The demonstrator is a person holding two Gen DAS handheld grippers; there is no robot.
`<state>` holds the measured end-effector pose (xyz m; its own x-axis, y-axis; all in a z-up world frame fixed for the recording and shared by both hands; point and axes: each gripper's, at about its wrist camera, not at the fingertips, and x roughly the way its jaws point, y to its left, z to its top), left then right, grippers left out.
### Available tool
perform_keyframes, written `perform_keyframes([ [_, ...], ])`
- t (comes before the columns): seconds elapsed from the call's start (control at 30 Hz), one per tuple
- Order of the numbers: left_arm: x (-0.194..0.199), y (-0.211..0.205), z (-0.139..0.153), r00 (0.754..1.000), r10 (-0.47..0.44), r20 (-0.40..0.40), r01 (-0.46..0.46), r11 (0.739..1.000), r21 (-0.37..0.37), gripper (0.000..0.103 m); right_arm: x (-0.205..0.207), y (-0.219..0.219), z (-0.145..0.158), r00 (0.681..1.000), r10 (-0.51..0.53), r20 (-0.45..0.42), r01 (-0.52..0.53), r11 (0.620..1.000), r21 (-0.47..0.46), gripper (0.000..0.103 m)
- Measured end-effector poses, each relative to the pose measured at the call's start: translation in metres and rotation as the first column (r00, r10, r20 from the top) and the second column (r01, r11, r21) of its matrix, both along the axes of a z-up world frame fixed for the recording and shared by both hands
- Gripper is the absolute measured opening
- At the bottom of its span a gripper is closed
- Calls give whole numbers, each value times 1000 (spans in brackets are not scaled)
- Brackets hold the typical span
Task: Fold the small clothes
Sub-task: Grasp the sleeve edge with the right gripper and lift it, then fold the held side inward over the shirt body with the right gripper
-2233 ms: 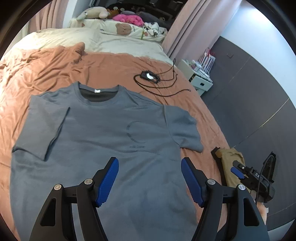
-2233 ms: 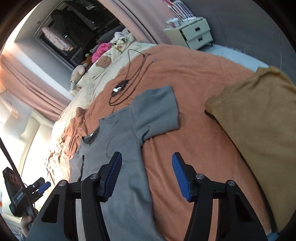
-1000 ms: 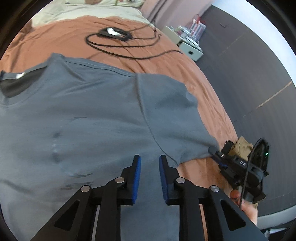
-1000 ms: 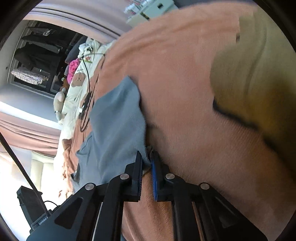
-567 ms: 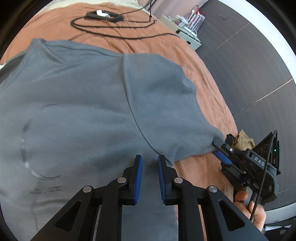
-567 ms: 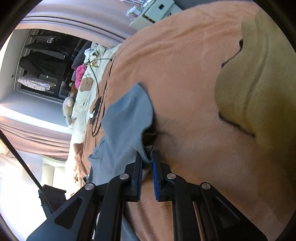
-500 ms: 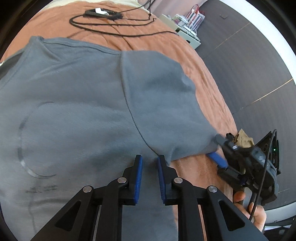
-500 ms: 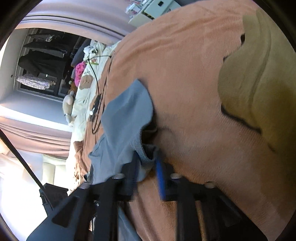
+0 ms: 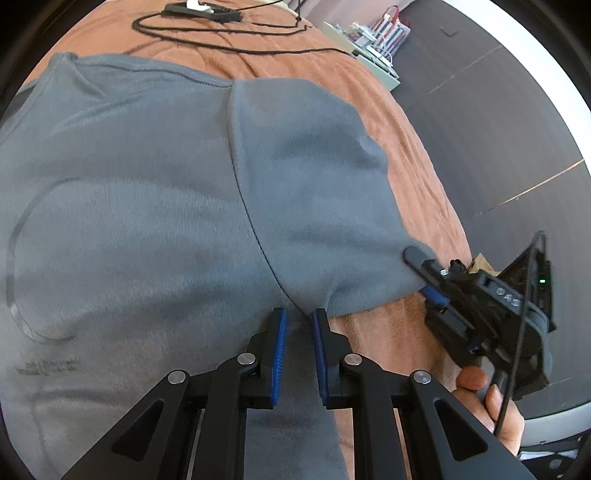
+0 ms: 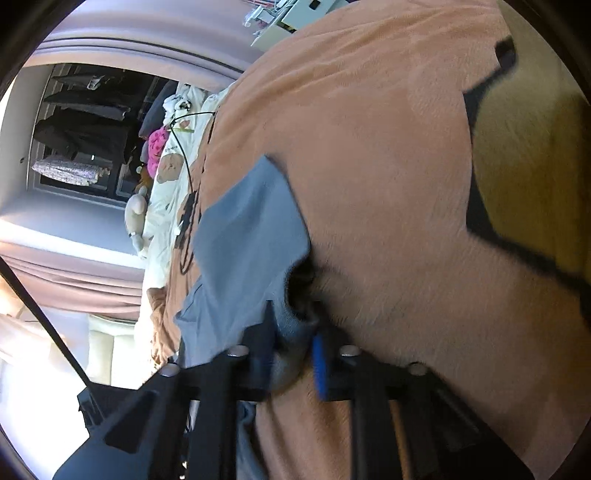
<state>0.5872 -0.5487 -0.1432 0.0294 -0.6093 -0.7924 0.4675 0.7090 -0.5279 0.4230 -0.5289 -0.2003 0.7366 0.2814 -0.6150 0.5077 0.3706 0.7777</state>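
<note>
A grey T-shirt [image 9: 147, 203] lies face up on an orange bedspread [image 9: 417, 177]. My left gripper [image 9: 299, 325] points down at the armpit of the near sleeve [image 9: 314, 184]. Its blue pads stand a narrow gap apart, with a pucker of grey cloth pinched between them. My right gripper [image 9: 424, 273], held in a person's hand [image 9: 487, 398], is at that sleeve's outer corner. In the right wrist view, which is blurred, the right gripper [image 10: 293, 325] is closing its jaws with the bunched sleeve hem [image 10: 291, 317] between them.
A mustard garment [image 10: 535, 166] lies on the bedspread right of the sleeve. A black cable and charger [image 9: 207, 11] rest beyond the collar. A white bedside cabinet [image 9: 369, 51] stands past the bed's edge. Pillows and plush toys [image 10: 159, 147] are at the bed's head.
My left gripper narrowed from wide open and sank onto the shirt's armpit. My right gripper moved to the sleeve corner, spread its jaws briefly and closed again on the hem.
</note>
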Motion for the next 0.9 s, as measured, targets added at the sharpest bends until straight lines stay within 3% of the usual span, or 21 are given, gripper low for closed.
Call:
perform_keyframes([
  [0.17,-4,5,0,1000,-5,-4,5,1000,-7,14,-2,13,38,987,69,144,-57,995,-84,6],
  [0.33,-3,10,-1,1000,8,-18,-8,1000,-15,13,-4,27,57,969,122,216,-100,989,-110,6],
  [0.53,4,1,-5,999,23,-27,-24,999,-30,13,-7,28,62,955,154,255,-131,986,-103,6],
  [0.9,13,20,-4,988,84,-130,-99,989,-112,13,17,32,49,937,228,266,-212,973,-89,6],
])
